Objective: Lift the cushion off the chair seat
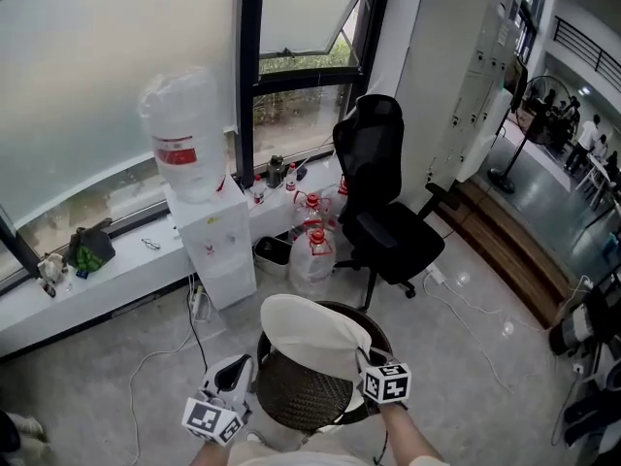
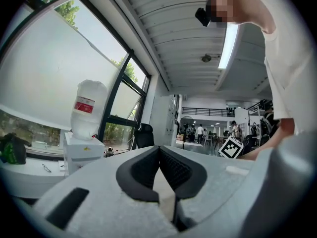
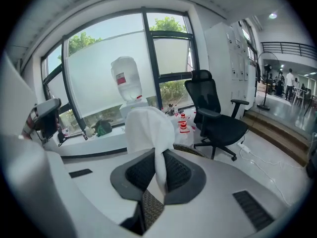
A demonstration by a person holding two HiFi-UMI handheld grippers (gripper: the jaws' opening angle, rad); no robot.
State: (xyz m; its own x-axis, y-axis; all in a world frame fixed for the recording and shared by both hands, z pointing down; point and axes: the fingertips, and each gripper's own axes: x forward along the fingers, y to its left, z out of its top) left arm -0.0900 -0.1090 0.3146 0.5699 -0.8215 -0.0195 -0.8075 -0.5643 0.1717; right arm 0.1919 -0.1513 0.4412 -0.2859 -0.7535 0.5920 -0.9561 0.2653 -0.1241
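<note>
**One cushion pinched between two hand-held grippers, above one round chair**

Nearest, the left hand-held gripper [image 1: 238, 377] has its jaws pressed together on a thin cream edge of the single round cushion [image 1: 310, 343]. The right hand-held gripper [image 1: 367, 365] pinches the opposite edge, with white cloth and dark brown weave both between its pads. The cushion hangs between the two, raised over the one dark, round-rimmed chair [image 1: 381, 336]. Its white fabric face curls over at the far side and its dark woven face is turned up toward the head camera. Beyond stand two clear water jugs with red caps [image 1: 312, 258] on the floor, one white water dispenser [image 1: 218, 246] carrying one upturned clear bottle [image 1: 184, 139], and one black mesh office chair [image 1: 383, 212] by the window.
</note>
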